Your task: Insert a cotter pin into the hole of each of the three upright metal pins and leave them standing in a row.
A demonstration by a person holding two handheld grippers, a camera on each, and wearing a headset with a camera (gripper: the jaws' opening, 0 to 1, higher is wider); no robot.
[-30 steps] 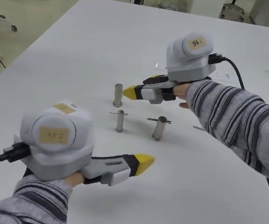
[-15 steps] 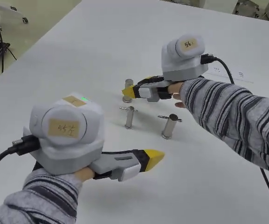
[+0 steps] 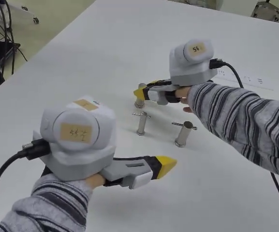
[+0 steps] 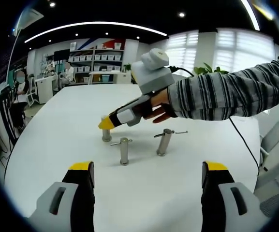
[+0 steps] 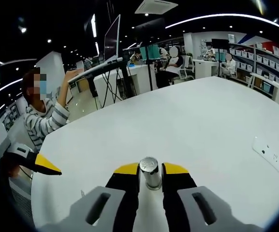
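Head view: the far silver metal pin (image 3: 139,100), bare as far as shows, stands on the white table (image 3: 105,48), squeezed by the right gripper (image 3: 140,92). The other two pins (image 3: 141,126) already hold thin cotter pins (image 3: 138,114). Jaws of the left gripper (image 3: 168,166) are wide apart, empty.

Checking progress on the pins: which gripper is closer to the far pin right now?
Right. The right gripper has the far pin between its jaws; the left gripper is open, well back on the near side of the other two pins.
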